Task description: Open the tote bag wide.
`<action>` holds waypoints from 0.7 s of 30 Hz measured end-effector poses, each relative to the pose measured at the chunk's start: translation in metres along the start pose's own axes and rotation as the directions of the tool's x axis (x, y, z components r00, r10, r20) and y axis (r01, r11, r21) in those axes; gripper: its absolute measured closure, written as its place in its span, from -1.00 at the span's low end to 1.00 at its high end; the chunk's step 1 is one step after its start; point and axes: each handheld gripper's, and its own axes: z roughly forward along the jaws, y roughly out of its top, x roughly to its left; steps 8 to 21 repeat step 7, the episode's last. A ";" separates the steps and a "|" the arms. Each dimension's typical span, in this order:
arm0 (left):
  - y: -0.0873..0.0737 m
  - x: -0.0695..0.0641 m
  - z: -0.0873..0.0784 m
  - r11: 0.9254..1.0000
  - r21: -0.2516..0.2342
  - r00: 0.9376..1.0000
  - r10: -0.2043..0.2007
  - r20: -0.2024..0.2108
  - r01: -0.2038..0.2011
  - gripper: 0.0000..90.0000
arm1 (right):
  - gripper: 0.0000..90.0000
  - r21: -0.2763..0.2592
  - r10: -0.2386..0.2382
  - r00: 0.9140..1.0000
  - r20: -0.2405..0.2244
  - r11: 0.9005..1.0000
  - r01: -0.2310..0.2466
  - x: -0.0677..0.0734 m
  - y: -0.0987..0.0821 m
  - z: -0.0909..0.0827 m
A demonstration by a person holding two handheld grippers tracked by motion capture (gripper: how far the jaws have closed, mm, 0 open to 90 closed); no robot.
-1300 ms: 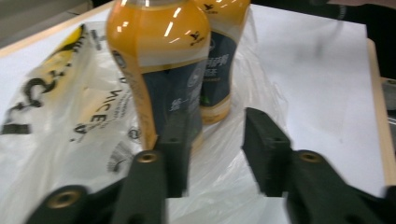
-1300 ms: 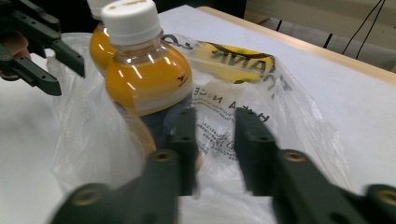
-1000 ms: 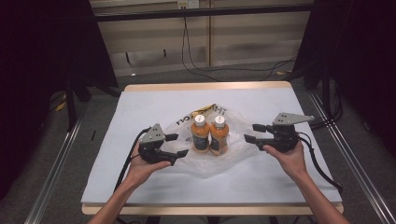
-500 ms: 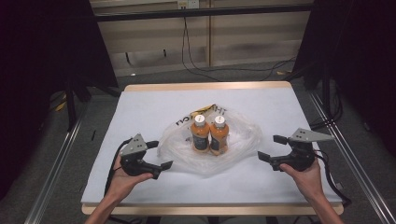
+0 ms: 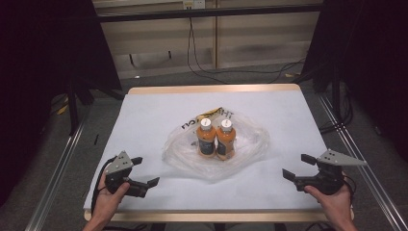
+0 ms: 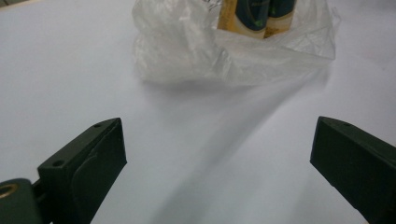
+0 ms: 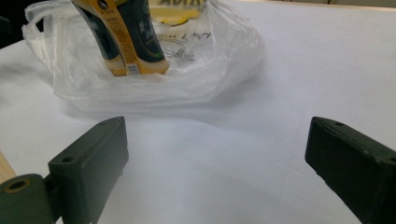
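Two orange drink bottles (image 5: 216, 138) with white caps stand upright side by side inside a crumpled clear plastic bag (image 5: 250, 147) at the middle of the white table. The bag (image 6: 187, 51) lies ahead of my left gripper (image 6: 219, 158), whose jaws stand wide apart and hold nothing. In the high view the left gripper (image 5: 144, 172) rests near the front left edge and the right gripper (image 5: 298, 166) near the front right, both well clear of the bag. The right gripper (image 7: 219, 163) is open too, facing the bag (image 7: 154, 88) and a bottle label (image 7: 123, 37).
The white table top (image 5: 144, 120) has a wooden rim at the back and front. Metal rails (image 5: 57, 178) run along both sides of the table. Cables (image 5: 207, 57) trail on the floor behind it.
Both grippers have drawn back from the bag's sides toward the front corners of the table. The bag and the bottles stay where they were.
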 end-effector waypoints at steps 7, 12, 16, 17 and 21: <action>-0.019 -0.004 -0.002 1.000 0.001 1.000 -0.024 0.000 0.024 -0.92 | -0.88 -0.018 0.004 0.999 0.044 1.000 -0.003 0.000 -0.011 -0.011; -0.019 -0.004 -0.002 1.000 0.001 1.000 -0.024 0.000 0.024 -0.92 | -0.88 -0.018 0.004 0.999 0.044 1.000 -0.003 0.000 -0.011 -0.011; -0.019 -0.004 -0.002 1.000 0.001 1.000 -0.024 0.000 0.024 -0.92 | -0.88 -0.018 0.004 0.999 0.044 1.000 -0.003 0.000 -0.011 -0.011; -0.019 -0.004 -0.002 1.000 0.001 1.000 -0.024 0.000 0.024 -0.92 | -0.88 -0.018 0.004 0.999 0.044 1.000 -0.003 0.000 -0.011 -0.011; -0.019 -0.004 -0.002 1.000 0.001 1.000 -0.024 0.000 0.024 -0.92 | -0.88 -0.018 0.004 0.999 0.044 1.000 -0.003 0.000 -0.011 -0.011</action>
